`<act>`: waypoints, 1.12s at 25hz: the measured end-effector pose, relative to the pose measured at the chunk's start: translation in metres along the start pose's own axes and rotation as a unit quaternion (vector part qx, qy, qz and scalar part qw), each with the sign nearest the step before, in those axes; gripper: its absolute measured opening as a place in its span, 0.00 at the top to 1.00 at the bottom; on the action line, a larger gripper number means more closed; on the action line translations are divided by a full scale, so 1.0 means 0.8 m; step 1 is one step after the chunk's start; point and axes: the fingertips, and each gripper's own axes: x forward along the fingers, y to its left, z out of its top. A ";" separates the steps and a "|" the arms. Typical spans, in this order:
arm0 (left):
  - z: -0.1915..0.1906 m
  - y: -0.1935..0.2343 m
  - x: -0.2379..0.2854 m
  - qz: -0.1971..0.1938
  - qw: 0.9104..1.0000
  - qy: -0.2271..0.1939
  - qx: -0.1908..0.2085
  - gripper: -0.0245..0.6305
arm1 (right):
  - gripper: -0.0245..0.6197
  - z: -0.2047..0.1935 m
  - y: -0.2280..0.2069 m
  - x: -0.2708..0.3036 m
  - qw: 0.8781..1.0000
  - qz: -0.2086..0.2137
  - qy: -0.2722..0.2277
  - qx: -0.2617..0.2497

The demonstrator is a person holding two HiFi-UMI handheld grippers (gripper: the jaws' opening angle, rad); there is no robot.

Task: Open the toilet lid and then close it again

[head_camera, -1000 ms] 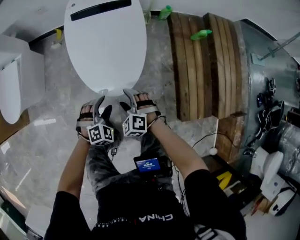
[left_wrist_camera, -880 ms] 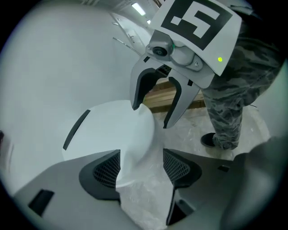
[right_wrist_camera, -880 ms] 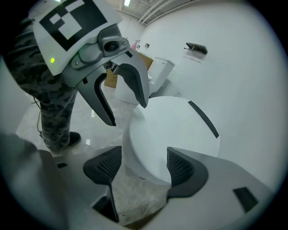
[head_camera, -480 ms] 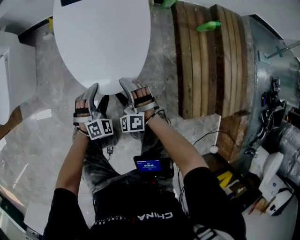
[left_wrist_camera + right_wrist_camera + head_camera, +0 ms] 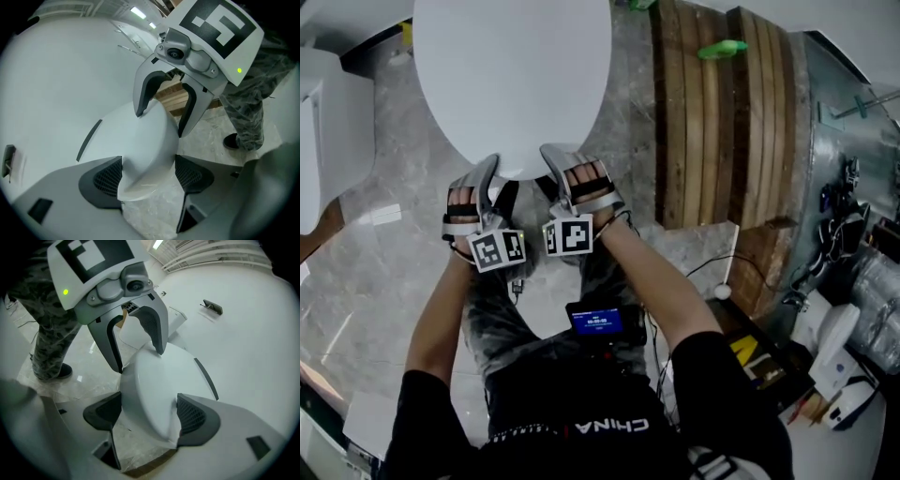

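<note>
1. The toilet lid (image 5: 511, 75) is seen lowered, with its white oval top facing up. Its rounded front edge is turned toward the person.
2. The left gripper (image 5: 500, 176) is set at the lid's front edge, a little left of the middle. Its jaws are spread as wide as they go and have just been opening. The lid's front rim lies between them, with one jaw over the top face and the other outside the rim. No squeeze on the rim can be made out.
3. The right gripper (image 5: 546, 169) is placed at the same front edge, just right of the middle. Its jaws have likewise just been opening and are held wide. The rim lies between the pads without being clamped.
4. The two grippers are held just beside each other and are angled downward. Their marker cubes (image 5: 498, 250) are turned toward the person.
5. Pale marble floor (image 5: 384, 272) is seen around the toilet. A stack of curved wooden slats (image 5: 722, 122) is stood along the floor's right side, apart from the lid. A green object (image 5: 722, 49) lies on the top end of the slats.
6. The person's legs (image 5: 502, 328) in camouflage trousers are seen below the grippers. A small device with a lit blue screen (image 5: 598, 322) is carried at the waist.
</note>
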 end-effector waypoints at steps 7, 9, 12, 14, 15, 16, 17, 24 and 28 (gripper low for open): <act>0.046 0.065 -0.078 -0.027 0.999 0.001 -0.026 0.43 | 0.40 0.050 -0.070 -0.077 0.999 0.028 -0.018 -0.009; 0.064 0.090 -0.105 -0.022 0.999 0.001 -0.023 0.43 | 0.40 0.066 -0.097 -0.102 0.999 0.028 -0.026 -0.010; 0.087 0.132 -0.143 -0.006 1.000 -0.001 -0.027 0.43 | 0.40 0.091 -0.142 -0.136 0.999 0.021 -0.038 -0.003; 0.104 0.165 -0.164 0.011 1.000 -0.001 -0.027 0.43 | 0.40 0.106 -0.178 -0.155 0.999 0.010 -0.046 0.003; 0.113 0.181 -0.175 0.019 0.999 -0.001 -0.027 0.43 | 0.40 0.113 -0.196 -0.165 0.999 0.004 -0.050 0.006; 0.122 0.198 -0.186 0.026 0.999 -0.001 -0.026 0.44 | 0.40 0.121 -0.214 -0.176 0.999 0.000 -0.054 0.008; 0.131 0.214 -0.197 0.032 0.999 -0.002 -0.026 0.44 | 0.40 0.128 -0.232 -0.186 0.998 -0.004 -0.058 0.008; 0.179 0.326 -0.254 0.099 0.995 -0.005 -0.020 0.46 | 0.41 0.176 -0.351 -0.233 0.996 -0.043 -0.081 0.013; 0.200 0.385 -0.271 0.144 0.989 -0.009 -0.018 0.55 | 0.42 0.195 -0.419 -0.247 0.993 -0.083 -0.076 0.025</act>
